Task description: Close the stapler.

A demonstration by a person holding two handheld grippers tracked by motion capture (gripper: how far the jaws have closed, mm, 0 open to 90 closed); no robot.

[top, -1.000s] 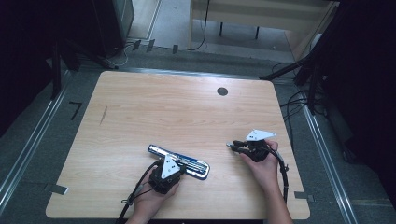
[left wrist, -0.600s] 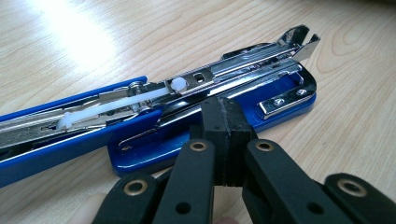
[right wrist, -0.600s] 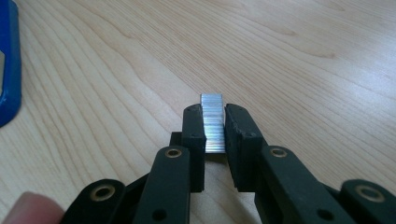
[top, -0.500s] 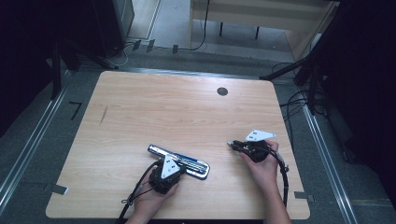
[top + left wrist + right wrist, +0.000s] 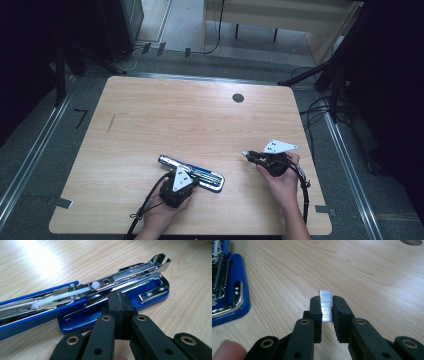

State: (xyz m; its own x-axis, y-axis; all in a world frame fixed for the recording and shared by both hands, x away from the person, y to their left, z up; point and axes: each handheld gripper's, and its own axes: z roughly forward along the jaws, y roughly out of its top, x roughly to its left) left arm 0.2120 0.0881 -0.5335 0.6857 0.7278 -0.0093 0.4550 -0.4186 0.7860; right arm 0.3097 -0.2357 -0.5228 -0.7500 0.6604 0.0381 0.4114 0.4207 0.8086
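Observation:
A blue stapler [image 5: 200,175] lies opened out flat near the table's front edge, its metal staple channel [image 5: 117,280] facing up. My left gripper [image 5: 183,175] is at its near side, jaws shut together. The tips [image 5: 120,300] rest against the stapler's blue base [image 5: 152,287]. To the right, my right gripper [image 5: 246,154] is shut on a short silver strip of staples [image 5: 325,306], held just above the wood. It points left toward the stapler [image 5: 227,290], a short way off.
A black round grommet [image 5: 238,98] sits in the wooden table [image 5: 190,120] toward the far edge. A small dark mark [image 5: 111,122] is on the left part. Cables trail from both grippers over the front edge. Dark equipment and floor cables surround the table.

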